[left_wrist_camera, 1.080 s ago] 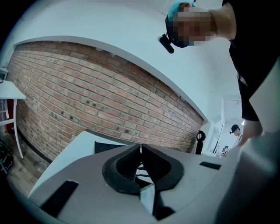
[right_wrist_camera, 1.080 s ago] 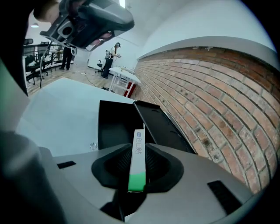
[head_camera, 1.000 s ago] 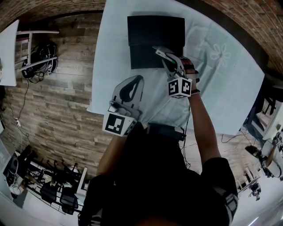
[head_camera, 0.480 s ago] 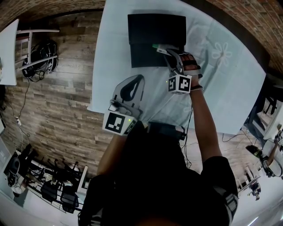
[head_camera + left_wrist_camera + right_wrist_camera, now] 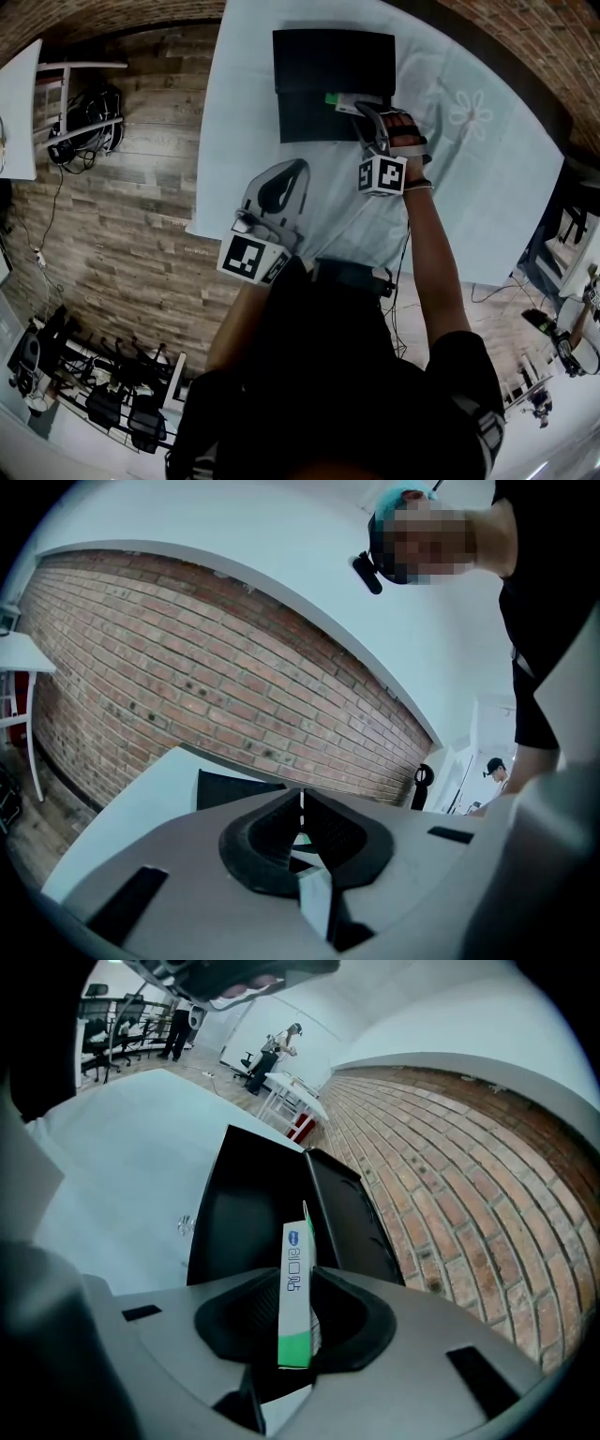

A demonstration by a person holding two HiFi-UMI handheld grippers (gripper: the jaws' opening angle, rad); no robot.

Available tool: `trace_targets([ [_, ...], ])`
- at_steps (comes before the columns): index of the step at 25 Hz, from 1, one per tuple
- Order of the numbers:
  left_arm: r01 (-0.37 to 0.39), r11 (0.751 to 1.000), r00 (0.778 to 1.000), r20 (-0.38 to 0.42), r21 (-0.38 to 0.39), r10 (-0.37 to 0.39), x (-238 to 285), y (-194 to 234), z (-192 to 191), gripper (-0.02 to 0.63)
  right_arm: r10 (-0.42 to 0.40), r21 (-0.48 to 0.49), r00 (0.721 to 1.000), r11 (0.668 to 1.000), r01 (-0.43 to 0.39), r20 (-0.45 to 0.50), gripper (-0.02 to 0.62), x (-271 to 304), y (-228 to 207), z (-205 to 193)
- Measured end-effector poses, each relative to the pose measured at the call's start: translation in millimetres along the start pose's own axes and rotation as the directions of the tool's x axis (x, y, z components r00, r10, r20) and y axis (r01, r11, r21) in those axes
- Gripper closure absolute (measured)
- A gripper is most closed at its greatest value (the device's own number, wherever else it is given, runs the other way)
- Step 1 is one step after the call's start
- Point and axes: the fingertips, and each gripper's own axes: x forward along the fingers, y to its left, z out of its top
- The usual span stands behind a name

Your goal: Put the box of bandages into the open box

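The box of bandages (image 5: 295,1288), white with a green end, stands on edge between the jaws of my right gripper (image 5: 298,1283). The pads still touch it while the jaws are opening. In the head view this gripper (image 5: 361,105) holds the bandage box (image 5: 342,98) over the near right part of the open black box (image 5: 319,66). The black box's tray (image 5: 248,1213) lies straight ahead of it, with the lid (image 5: 347,1222) to the right. My left gripper (image 5: 298,167) is shut and empty, low over the cloth near the table's left edge; its jaws (image 5: 300,803) meet in a thin slit.
A pale blue cloth with a flower print (image 5: 466,114) covers the table. The table's left edge (image 5: 202,141) drops to a wooden floor. A brick wall (image 5: 234,686) stands behind the table. Cables and chairs sit on the floor at the left.
My right gripper has carried the bandage box away from me, from the black box's near edge to over its inside. The left gripper has stayed put.
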Motion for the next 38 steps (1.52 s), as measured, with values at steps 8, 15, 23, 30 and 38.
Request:
trace_targets([
  [8, -0.001, 1.0, 1.0, -0.004, -0.003, 0.001, -4.2, 4.0, -1.9, 0.566, 0.044, 0.059, 0.999, 0.997, -0.043, -0.01, 0.466, 2.7, -0.1, 1.3],
  [15, 0.001, 1.0, 1.0, 0.0, -0.003, -0.001, -9.2, -1.4, 2.9, 0.566, 0.103, 0.116, 0.995, 0.988, -0.102, -0.004, 0.453, -5.5, 0.0, 1.3],
  [23, 0.005, 1.0, 1.0, 0.007, -0.003, -0.005, -14.5, -3.0, 3.0, 0.566, 0.133, 0.147, 0.991, 0.98, -0.131, -0.007, 0.446, -10.8, 4.0, 0.9],
  [30, 0.01, 1.0, 1.0, 0.018, 0.0, -0.01, -21.2, -4.0, 3.6, 0.566, 0.149, 0.165, 0.989, 0.975, -0.148, 0.003, 0.446, -18.7, 7.7, 8.8],
  [38, 0.008, 1.0, 1.0, 0.025, 0.013, -0.008, -33.4, -8.5, 4.4, 0.566, 0.102, 0.229, 0.994, 0.967, -0.108, 0.042, 0.478, -41.1, 1.0, 29.0],
])
